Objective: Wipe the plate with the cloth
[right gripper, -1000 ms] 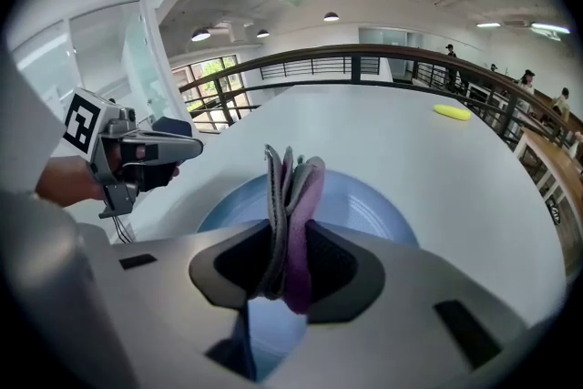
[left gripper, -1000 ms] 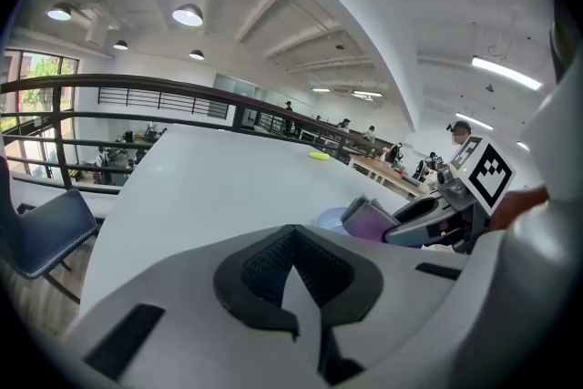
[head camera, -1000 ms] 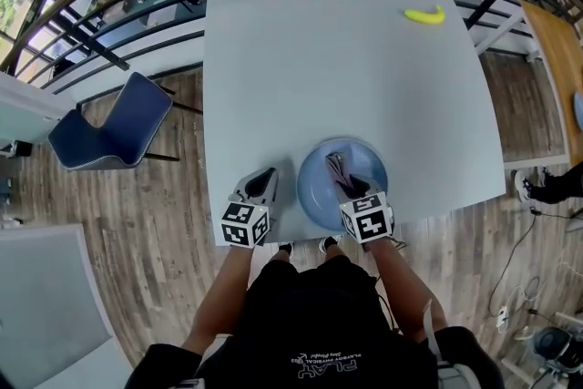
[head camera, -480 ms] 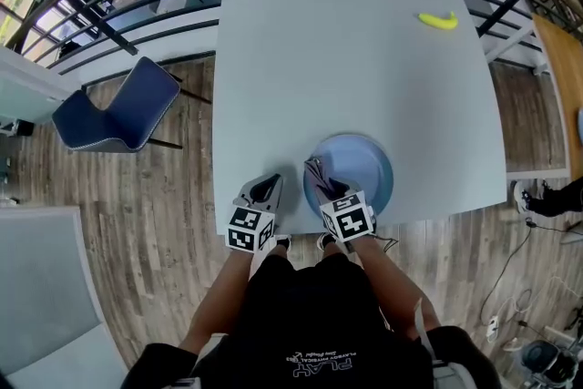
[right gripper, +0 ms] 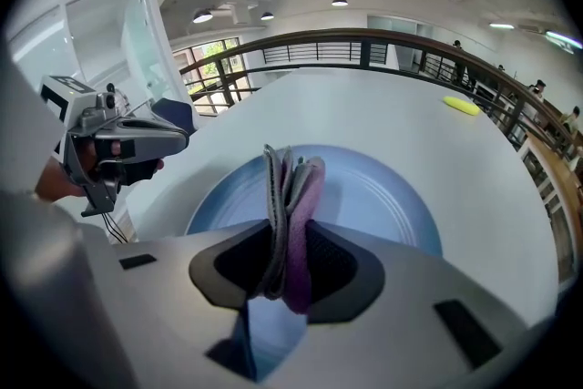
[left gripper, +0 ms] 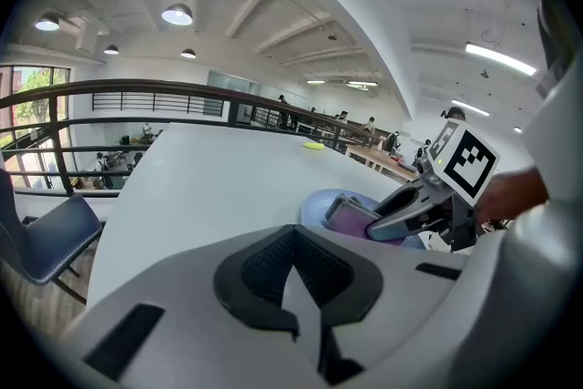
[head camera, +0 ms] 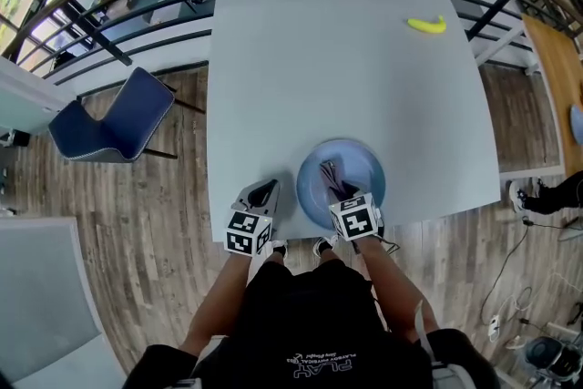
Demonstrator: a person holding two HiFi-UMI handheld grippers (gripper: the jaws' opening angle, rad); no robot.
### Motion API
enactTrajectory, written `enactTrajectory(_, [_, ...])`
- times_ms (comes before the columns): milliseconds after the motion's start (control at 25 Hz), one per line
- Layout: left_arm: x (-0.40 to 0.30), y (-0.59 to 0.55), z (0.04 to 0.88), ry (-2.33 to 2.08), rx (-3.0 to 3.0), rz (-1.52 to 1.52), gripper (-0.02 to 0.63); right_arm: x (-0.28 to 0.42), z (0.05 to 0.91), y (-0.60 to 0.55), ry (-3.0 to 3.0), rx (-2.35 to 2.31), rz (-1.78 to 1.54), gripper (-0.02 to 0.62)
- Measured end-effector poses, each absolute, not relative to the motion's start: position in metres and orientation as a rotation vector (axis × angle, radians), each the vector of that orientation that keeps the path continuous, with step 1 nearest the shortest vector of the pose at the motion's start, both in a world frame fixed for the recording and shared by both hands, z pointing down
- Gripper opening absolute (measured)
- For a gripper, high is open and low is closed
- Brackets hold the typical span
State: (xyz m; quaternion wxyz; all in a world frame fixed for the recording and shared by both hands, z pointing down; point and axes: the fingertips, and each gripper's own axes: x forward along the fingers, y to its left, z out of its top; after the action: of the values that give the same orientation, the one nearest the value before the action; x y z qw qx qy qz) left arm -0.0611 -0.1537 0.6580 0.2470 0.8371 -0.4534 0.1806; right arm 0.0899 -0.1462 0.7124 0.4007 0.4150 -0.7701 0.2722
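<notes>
The cloth (right gripper: 291, 196) is pinched upright as a folded grey-and-purple wad between the pads of the right gripper (right gripper: 290, 260), its free end reaching down onto the blue plate (right gripper: 383, 196). The plate sits at the near edge of the white table (head camera: 337, 59), right in front of us.

In the head view the cloth (head camera: 332, 177) lies left of the plate's (head camera: 366, 170) middle. To wipe well, we judge that we should keep the pinch firm, press the wad flat and sweep in arcs out to the far and right rim, which look unreached.

The left gripper (left gripper: 293, 273) has its jaws pressed together on nothing and rests on the table just left of the plate. It could brace the rim if the plate slides.

Half a second ago the cloth was at the plate's left rim, and it has since moved inward. The left gripper has kept its place. A banana (head camera: 425, 25) lies well apart, at the far corner.
</notes>
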Motion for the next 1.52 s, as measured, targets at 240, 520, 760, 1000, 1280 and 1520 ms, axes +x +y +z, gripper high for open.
enactTrajectory(240, [-0.042, -0.158, 0.655, -1.181, 2.315, 0.494, 0.012, 0.126, 0.709, -0.157, -1.890, 1.138, 0.701, 0.117])
enactTrajectory(520, [-0.025, -0.160, 0.656, -1.132, 2.335, 0.496, 0.012, 0.172, 0.710, -0.164, -1.834, 1.241, 0.744, 0.117])
enactTrajectory(760, [-0.025, -0.160, 0.657, -1.120, 2.338, 0.502, 0.012, 0.183, 0.707, -0.162, -1.812, 1.269, 0.739, 0.117])
enactTrajectory(1000, [-0.021, -0.155, 0.655, -1.126, 2.378, 0.507, 0.012, 0.160, 0.694, -0.157, -1.900, 1.235, 0.752, 0.117])
enactTrajectory(1280, [-0.024, -0.145, 0.655, -1.124, 2.371, 0.505, 0.012, 0.109, 0.690, -0.142, -1.999, 1.119, 0.803, 0.117])
enactTrajectory(1520, [-0.041, -0.142, 0.655, -1.160, 2.327, 0.472, 0.012, 0.069, 0.693, -0.131, -2.046, 0.967, 0.737, 0.117])
